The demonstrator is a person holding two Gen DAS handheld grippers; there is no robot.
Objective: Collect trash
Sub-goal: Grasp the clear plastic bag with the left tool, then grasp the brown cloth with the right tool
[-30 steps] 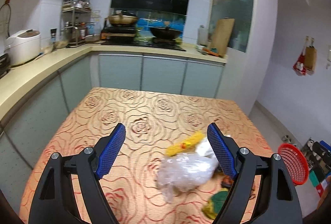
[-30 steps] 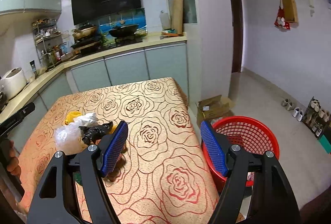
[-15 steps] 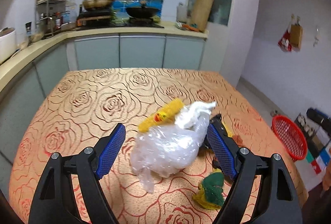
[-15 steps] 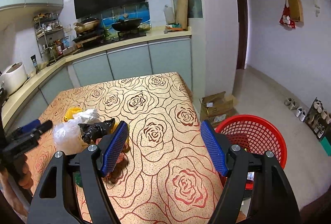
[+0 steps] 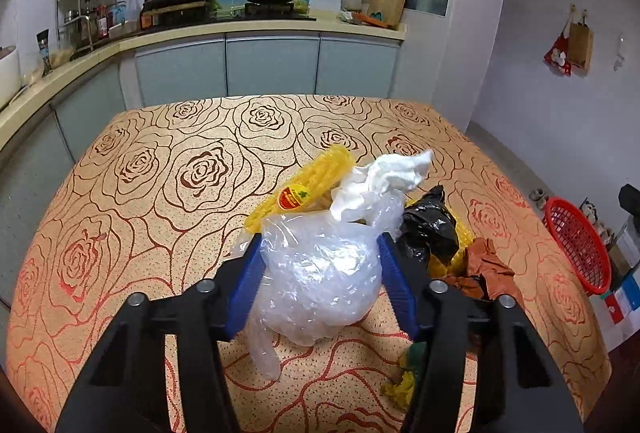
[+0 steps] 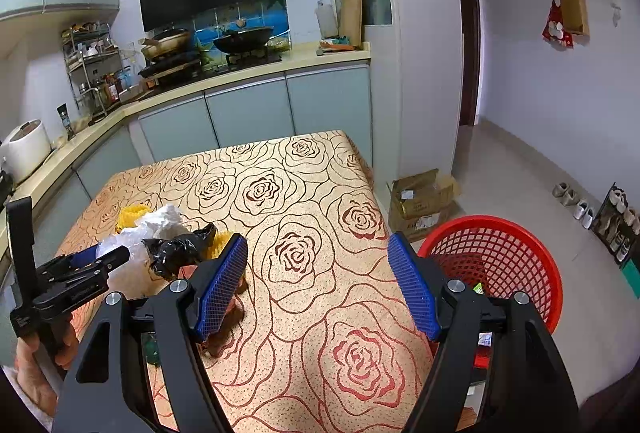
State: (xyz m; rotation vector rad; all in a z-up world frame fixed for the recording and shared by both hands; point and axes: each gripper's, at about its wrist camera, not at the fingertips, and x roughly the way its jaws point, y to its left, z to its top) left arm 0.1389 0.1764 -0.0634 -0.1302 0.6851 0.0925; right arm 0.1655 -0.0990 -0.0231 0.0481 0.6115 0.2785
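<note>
A clear plastic bag (image 5: 320, 273) with white tissue (image 5: 384, 173) on top lies in a trash pile on the rose-patterned table (image 5: 160, 169). My left gripper (image 5: 320, 285) has both blue pads against the bag's sides, shut on it. A yellow net wrapper (image 5: 304, 185), a black bag (image 5: 432, 229), brown paper (image 5: 484, 265) and a green-yellow scrap (image 5: 404, 373) lie around it. My right gripper (image 6: 318, 285) is open and empty above the table's right part. The red basket (image 6: 500, 261) stands on the floor to its right. The pile also shows in the right wrist view (image 6: 168, 237).
A cardboard box (image 6: 424, 201) sits on the floor beyond the basket. Kitchen counters (image 5: 272, 29) with a stove and pans run behind and left of the table. Shoes (image 6: 576, 201) line the right wall.
My left gripper has moved in over the pile and closed its pads onto the clear plastic bag. My right gripper has stayed open, almost in place.
</note>
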